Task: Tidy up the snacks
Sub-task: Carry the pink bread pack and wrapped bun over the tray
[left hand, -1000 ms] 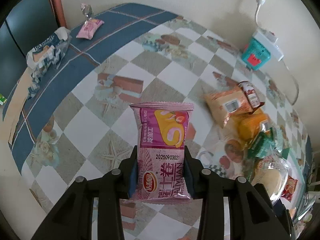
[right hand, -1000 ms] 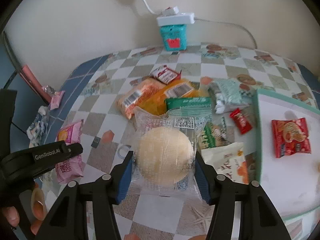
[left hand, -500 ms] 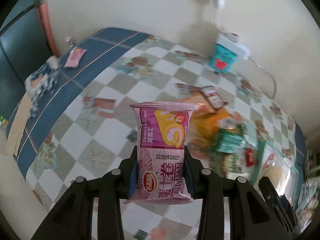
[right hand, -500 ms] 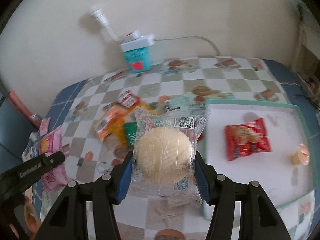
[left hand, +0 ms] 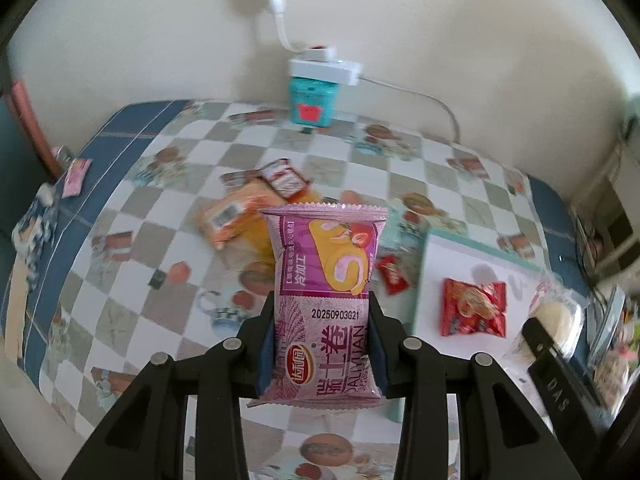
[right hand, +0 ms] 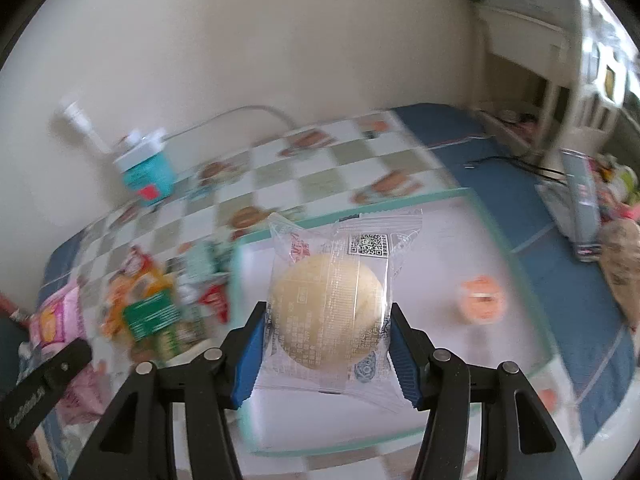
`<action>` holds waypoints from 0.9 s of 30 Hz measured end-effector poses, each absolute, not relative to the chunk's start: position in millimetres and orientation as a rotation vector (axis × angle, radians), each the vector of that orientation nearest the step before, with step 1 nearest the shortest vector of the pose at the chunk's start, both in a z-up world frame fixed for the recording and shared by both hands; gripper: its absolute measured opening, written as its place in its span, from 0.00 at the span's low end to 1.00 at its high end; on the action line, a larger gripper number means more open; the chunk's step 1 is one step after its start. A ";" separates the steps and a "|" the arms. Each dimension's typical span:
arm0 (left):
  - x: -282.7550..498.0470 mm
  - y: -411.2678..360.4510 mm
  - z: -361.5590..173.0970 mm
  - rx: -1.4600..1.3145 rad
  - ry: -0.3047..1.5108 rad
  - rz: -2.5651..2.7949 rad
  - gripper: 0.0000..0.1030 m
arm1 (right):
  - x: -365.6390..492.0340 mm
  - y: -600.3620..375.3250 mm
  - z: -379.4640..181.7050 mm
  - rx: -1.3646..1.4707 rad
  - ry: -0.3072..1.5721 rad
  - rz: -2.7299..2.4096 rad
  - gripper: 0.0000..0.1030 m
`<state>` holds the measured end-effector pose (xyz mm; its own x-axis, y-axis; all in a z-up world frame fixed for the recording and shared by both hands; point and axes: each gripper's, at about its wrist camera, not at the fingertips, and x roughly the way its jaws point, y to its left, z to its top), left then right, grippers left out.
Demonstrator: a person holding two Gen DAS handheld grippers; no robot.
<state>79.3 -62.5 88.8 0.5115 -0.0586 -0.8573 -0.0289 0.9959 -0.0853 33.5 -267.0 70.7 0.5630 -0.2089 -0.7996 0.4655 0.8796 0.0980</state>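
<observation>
My left gripper [left hand: 322, 344] is shut on a pink swiss-roll snack packet [left hand: 324, 292], held upright above the checkered table. My right gripper [right hand: 326, 354] is shut on a clear-wrapped round pale bun [right hand: 326, 312], held over the white tray with a teal rim [right hand: 480, 208]. In the left wrist view the same tray [left hand: 452, 268] lies to the right with a red snack packet [left hand: 474, 308] on it, and the bun [left hand: 558, 320] and right gripper show at the far right. A small orange jelly cup [right hand: 482, 298] sits on the tray. A loose pile of snacks [left hand: 248, 212] lies left of the tray.
A teal box with a white power strip [left hand: 314, 96] stands against the back wall, its cable trailing right. A small pink packet [left hand: 76, 172] and a patterned pouch [left hand: 34, 220] lie at the table's left edge. Clutter and a cable [right hand: 516, 160] sit beyond the tray on the right.
Both grippers have swung to the right with their packets still held. The tray has come under the right gripper, and the snack pile has slid to the left in both views.
</observation>
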 end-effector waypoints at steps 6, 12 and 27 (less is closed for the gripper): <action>74.5 -106.3 84.9 -0.014 1.038 -0.088 0.39 | 18.1 -306.7 72.3 0.362 0.883 -0.504 0.58; 69.3 -140.8 76.7 0.034 1.059 -0.164 0.40 | 2.5 -333.5 74.1 0.409 0.877 -0.557 0.58; 71.9 -174.8 41.7 0.042 1.177 -0.257 0.40 | 5.6 -348.6 43.9 0.481 0.989 -0.526 0.58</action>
<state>71.9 -174.8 41.7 0.3578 -0.1767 -0.9169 0.2208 0.9701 -0.1008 5.6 -348.6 43.9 0.4467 -0.1950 -0.8732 0.6149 0.7759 0.1413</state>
